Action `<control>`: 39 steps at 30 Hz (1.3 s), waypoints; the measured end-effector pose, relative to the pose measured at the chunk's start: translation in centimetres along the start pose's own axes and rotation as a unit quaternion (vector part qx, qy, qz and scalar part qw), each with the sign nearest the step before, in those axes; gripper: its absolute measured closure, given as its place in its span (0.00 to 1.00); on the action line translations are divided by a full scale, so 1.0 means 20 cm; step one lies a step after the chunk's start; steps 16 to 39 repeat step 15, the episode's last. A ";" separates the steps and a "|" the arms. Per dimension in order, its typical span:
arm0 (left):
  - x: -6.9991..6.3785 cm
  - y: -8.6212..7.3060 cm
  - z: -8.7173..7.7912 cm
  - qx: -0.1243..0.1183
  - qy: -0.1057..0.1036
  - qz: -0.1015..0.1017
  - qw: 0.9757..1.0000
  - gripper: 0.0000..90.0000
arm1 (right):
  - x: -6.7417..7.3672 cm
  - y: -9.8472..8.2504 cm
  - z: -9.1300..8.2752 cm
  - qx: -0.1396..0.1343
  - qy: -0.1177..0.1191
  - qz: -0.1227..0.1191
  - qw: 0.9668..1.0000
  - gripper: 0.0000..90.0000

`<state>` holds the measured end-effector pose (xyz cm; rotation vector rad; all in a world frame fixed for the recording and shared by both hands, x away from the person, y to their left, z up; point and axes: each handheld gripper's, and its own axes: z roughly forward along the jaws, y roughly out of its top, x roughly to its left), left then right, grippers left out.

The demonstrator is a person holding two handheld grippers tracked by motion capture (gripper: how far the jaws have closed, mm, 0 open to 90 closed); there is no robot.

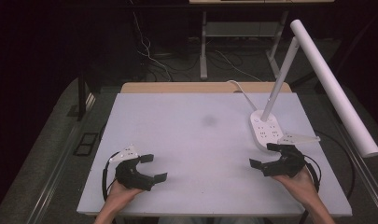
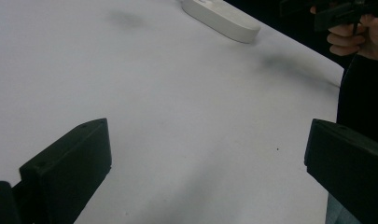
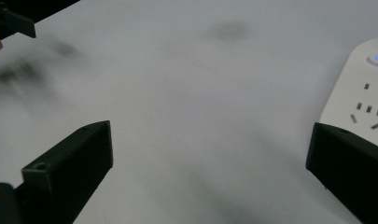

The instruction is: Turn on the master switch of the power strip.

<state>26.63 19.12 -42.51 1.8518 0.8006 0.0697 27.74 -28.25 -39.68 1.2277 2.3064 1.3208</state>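
Dark floor and trailing cables framed the pale worktop [image 1: 191, 140], which was bare apart from a faint grey smudge [image 1: 208, 121] near its middle and a white desk lamp. The lamp's base [image 1: 266, 130], a flat oval with sockets and a small blue light on top, sat toward three o'clock on the worktop, its stem leaning up to a long white tube head [image 1: 333, 86] that hung out past the right edge.

Both tools were low at the near edge. The left gripper [image 1: 154, 169] rested around seven o'clock, jaws spread wide with nothing between them, well apart from the lamp. The right gripper [image 1: 265, 155] sat around four o'clock, jaws likewise spread and empty, with the far jaw just beside the near end of the lamp base; touching or not, the pictures left unclear.

That closeness looked like the risk. A careless push forward could have nudged the base and set the tall stem swaying, and with the head overhanging so far, the lamp might well have tipped rightward. The white cord [image 1: 238, 87] running off at twelve o'clock could also have snagged or dragged if the base slid.
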 end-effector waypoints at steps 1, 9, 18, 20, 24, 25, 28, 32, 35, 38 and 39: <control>0.00 0.00 0.00 0.000 0.000 0.000 1.000 0.00 | 0.01 -0.02 0.00 -0.003 -0.001 0.001 1.000 0.00; 0.00 0.00 0.00 0.000 0.001 -0.001 1.000 0.00 | 0.05 -0.13 0.00 -0.004 -0.009 0.004 1.000 0.00; 0.00 0.00 0.00 0.000 0.001 -0.001 1.000 0.00 | 0.06 -0.19 -0.01 -0.008 -0.015 0.008 1.000 0.00; 0.00 0.00 0.00 0.000 0.001 -0.001 1.000 0.00 | 0.06 -0.19 -0.01 -0.008 -0.015 0.008 1.000 0.00; 0.00 0.00 0.00 0.000 0.001 -0.001 1.000 0.00 | 0.06 -0.19 -0.01 -0.008 -0.015 0.008 1.000 0.00; 0.00 0.00 0.00 0.000 0.001 -0.001 1.000 0.00 | 0.06 -0.19 -0.01 -0.008 -0.015 0.008 1.000 0.00; 0.00 0.00 0.00 0.000 0.001 -0.001 1.000 0.00 | 0.06 -0.19 -0.01 -0.008 -0.015 0.008 1.000 0.00; 0.00 0.00 0.00 0.000 0.001 -0.001 1.000 0.00 | 0.06 -0.19 -0.01 -0.008 -0.015 0.008 1.000 0.00; 0.00 0.00 0.00 0.000 0.001 -0.001 1.000 0.00 | 0.06 -0.19 -0.01 -0.008 -0.015 0.008 1.000 0.00; 0.00 0.00 0.00 0.000 0.001 -0.001 1.000 0.00 | 0.06 -0.19 -0.01 -0.008 -0.015 0.008 1.000 0.00; 0.00 0.00 0.00 0.000 0.001 -0.001 1.000 0.00 | 0.06 -0.19 -0.01 -0.008 -0.015 0.008 1.000 0.00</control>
